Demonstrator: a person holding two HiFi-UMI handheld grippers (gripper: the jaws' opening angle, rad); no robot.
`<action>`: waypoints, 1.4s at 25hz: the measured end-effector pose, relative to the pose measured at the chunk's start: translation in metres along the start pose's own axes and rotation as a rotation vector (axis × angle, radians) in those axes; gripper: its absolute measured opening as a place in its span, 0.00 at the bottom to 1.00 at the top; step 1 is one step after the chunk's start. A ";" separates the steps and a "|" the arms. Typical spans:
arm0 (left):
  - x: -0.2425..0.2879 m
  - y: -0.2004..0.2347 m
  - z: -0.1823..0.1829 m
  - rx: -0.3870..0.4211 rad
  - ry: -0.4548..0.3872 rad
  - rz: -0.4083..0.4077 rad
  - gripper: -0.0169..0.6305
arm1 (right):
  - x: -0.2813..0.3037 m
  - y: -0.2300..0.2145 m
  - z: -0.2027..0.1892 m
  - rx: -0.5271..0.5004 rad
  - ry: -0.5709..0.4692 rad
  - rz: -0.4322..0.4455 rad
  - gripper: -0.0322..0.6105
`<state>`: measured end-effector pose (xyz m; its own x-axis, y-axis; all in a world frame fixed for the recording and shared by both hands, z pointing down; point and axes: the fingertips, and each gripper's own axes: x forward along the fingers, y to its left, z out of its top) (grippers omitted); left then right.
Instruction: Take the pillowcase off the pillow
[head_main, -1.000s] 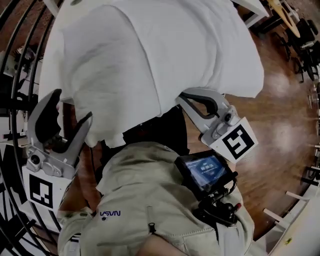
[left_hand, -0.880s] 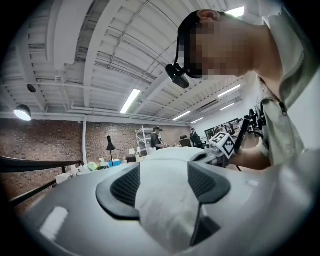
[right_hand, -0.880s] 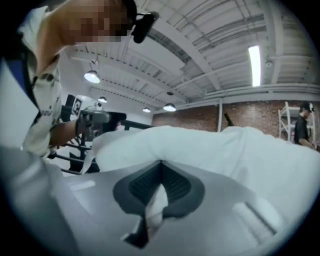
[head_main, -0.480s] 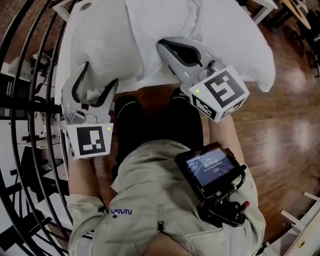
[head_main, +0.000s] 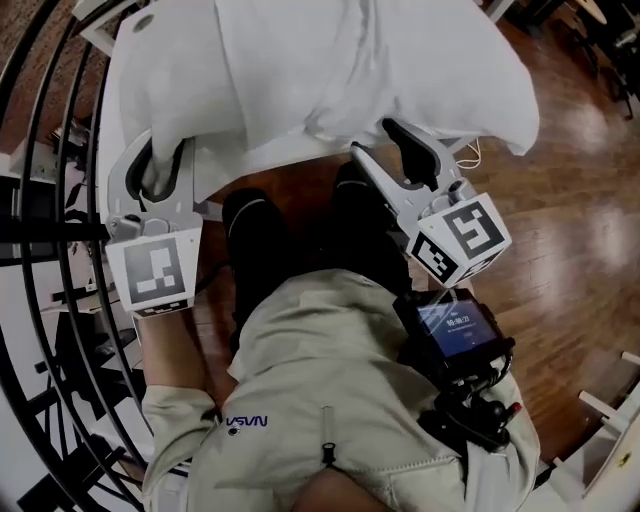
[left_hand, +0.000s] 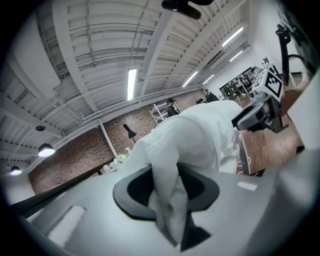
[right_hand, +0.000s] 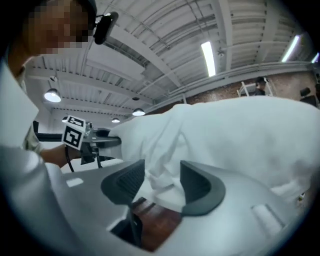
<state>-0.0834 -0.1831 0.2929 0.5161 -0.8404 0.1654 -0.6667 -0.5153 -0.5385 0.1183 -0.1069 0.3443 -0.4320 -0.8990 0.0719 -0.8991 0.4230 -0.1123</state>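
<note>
Up front, pillow-filled pillowcase (head_main: 350, 70) — left gripper (head_main: 160, 165) just clenched on cloth, right gripper (head_main: 375, 140) just opened round it.

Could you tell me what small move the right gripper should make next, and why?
Probably close the right gripper on the pillowcase fold between its jaws, which have just been opening and stand apart. The left gripper, jaws just closing, already pinches the cloth.

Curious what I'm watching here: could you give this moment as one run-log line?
left gripper: just closed, pinching pillowcase | right gripper: just opened, pillowcase fold loose between jaws
</note>
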 end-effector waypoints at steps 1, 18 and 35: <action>-0.001 0.000 0.003 -0.010 -0.005 0.004 0.20 | 0.006 0.001 -0.003 0.002 0.005 -0.008 0.38; -0.033 0.046 0.009 -0.229 -0.148 0.049 0.15 | -0.036 -0.087 0.017 -0.175 -0.034 -0.393 0.06; -0.060 -0.009 -0.065 -0.433 -0.054 -0.200 0.23 | -0.076 -0.064 -0.027 -0.089 0.234 -0.057 0.09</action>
<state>-0.1431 -0.1391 0.3413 0.6765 -0.7137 0.1817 -0.7084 -0.6981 -0.1044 0.2066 -0.0626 0.3731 -0.3758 -0.8754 0.3041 -0.9207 0.3900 -0.0150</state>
